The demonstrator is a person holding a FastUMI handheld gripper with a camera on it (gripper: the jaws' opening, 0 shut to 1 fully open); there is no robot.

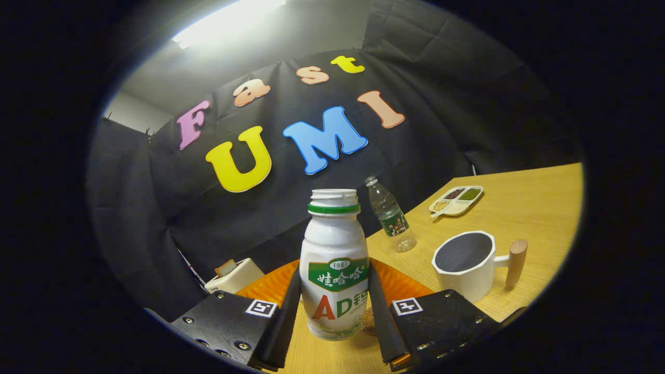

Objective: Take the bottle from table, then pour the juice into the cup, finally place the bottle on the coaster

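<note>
Bottle [335, 259] uncapped, upright so nothing spills | my jaws clamp its sides | cup [466, 264] at 2 o'clock, awaiting pour.

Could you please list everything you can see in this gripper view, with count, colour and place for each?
juice bottle: one, white with a green neck ring and green label, cap off, upright between the fingers.
cup: one, white with a dark inside and a wooden handle, on the table to the right of the bottle.
orange plate: one, orange and ribbed, behind the bottle.
coaster: one, brownish, a small part peeking out at the bottle's base.
water bottle: one, clear with a green label, beyond the juice bottle.
divided dish: one, white, holding dark, green and pale grains, far on the table.
toaster: one, cream, bread sticking out, left of the plate.
table: one, light wood.
gripper: one, both fingers pressing the juice bottle's sides.
</note>
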